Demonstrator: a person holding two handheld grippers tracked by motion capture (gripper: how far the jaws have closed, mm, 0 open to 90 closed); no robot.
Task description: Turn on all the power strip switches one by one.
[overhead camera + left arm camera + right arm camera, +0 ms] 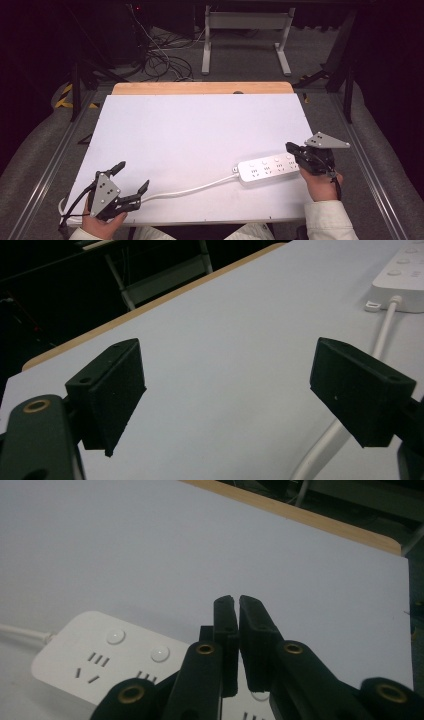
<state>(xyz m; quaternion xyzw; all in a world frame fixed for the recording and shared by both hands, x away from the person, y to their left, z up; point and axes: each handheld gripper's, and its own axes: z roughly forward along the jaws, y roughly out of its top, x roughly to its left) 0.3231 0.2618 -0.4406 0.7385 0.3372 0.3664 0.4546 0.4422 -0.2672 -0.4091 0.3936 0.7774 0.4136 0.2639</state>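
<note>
A white power strip with several sockets and round buttons lies flat at the right front of the white table top. Its white cable runs left along the front edge. My right gripper hovers over the strip's right end, jaws shut with nothing between them. My left gripper rests at the front left corner, jaws wide open and empty, with the cable passing near its right jaw. The left gripper view catches the strip's cable end at the top right.
A wooden strip borders the table's far edge. Beyond it stand a white table frame and a tangle of floor cables. Metal rails run along both sides of the table.
</note>
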